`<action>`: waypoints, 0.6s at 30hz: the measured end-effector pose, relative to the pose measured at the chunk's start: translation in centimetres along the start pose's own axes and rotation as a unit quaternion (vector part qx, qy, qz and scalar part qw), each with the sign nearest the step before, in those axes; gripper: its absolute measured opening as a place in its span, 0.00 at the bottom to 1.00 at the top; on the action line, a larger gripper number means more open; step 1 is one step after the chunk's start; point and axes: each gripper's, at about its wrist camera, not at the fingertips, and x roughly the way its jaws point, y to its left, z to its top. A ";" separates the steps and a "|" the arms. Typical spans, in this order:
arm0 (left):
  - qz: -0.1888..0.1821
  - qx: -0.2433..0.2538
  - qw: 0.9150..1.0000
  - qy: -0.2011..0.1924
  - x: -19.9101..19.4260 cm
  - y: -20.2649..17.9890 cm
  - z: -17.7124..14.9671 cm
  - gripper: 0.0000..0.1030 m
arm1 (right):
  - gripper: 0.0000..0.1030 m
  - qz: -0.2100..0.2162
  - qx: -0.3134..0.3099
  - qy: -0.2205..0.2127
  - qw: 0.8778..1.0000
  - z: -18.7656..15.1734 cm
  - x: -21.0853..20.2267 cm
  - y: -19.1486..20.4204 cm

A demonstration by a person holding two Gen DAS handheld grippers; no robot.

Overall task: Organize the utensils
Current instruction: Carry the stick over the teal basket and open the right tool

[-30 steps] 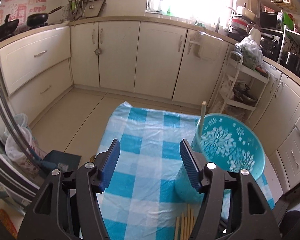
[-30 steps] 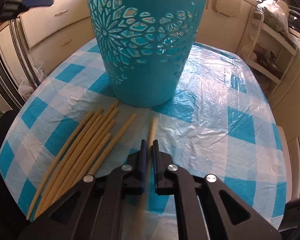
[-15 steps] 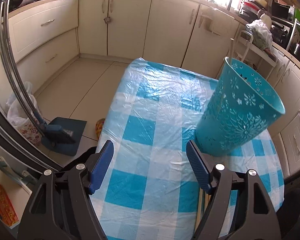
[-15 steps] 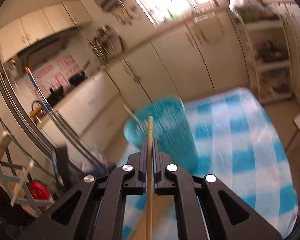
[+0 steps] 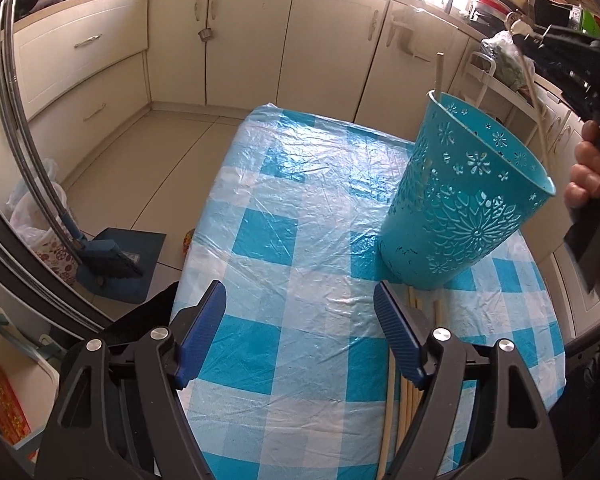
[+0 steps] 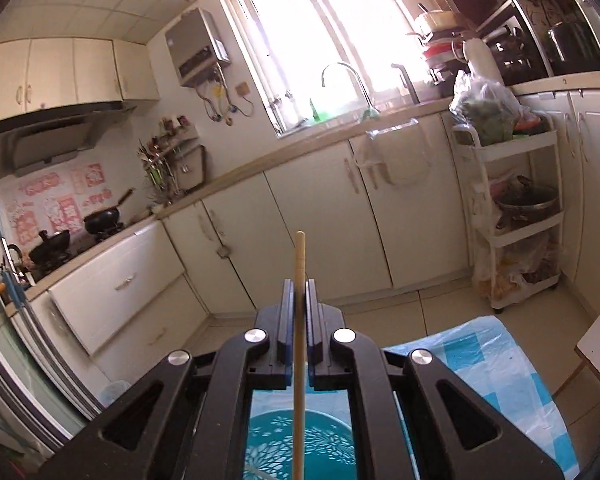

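Note:
A teal perforated holder (image 5: 460, 196) stands on the checked table (image 5: 284, 208), with one pale chopstick (image 5: 438, 74) sticking out of it. Several more chopsticks (image 5: 408, 396) lie on the cloth behind my left gripper's right finger. My left gripper (image 5: 300, 336) is open and empty, low over the near table. My right gripper (image 6: 299, 304) is shut on one chopstick (image 6: 299, 264), held upright above the holder (image 6: 324, 440); in the left wrist view that chopstick (image 5: 538, 108) hangs over the holder's rim.
Cream kitchen cabinets (image 5: 240, 36) run round the room. A white rack (image 6: 512, 216) with pots stands at the right. A blue dustpan (image 5: 108, 260) and bags lie on the floor left of the table.
My right gripper lifted a chopstick off the table and swung it upright above the holder. My left gripper drew back from the holder towards the near table edge.

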 end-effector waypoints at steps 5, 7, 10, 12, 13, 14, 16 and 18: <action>0.000 -0.009 1.000 0.009 0.6 0.4 -0.3 0.71 | 0.06 -0.005 -0.023 0.012 1.000 -1.2 -0.2 0.0; -0.002 -0.008 1.000 0.011 0.7 0.3 -0.3 0.71 | 0.06 -0.005 -0.027 0.018 0.999 -1.7 0.2 -0.1; -0.002 -0.004 1.000 0.009 0.5 0.0 -0.4 0.71 | 0.06 -0.003 -0.031 0.031 0.999 -2.1 0.7 -0.1; -0.003 -0.003 1.000 0.008 0.3 -0.1 -0.4 0.71 | 0.07 0.000 -0.035 0.035 0.999 -2.2 0.2 0.0; -0.003 -0.004 1.000 0.008 0.2 -0.1 -0.4 0.71 | 0.13 0.002 -0.039 0.035 0.999 -2.3 -0.4 0.0; -0.003 -0.005 1.000 0.007 0.2 0.0 -0.4 0.71 | 0.17 0.002 -0.041 0.034 0.999 -2.5 -0.9 0.0; -0.003 -0.007 1.000 0.008 0.1 0.1 -0.4 0.71 | 0.33 0.002 -0.044 0.033 0.999 -2.8 -1.8 -0.2; -0.001 -0.008 1.000 0.010 0.1 0.2 -0.5 0.71 | 0.36 -0.003 -0.041 0.034 0.999 -3.0 -3.3 -0.6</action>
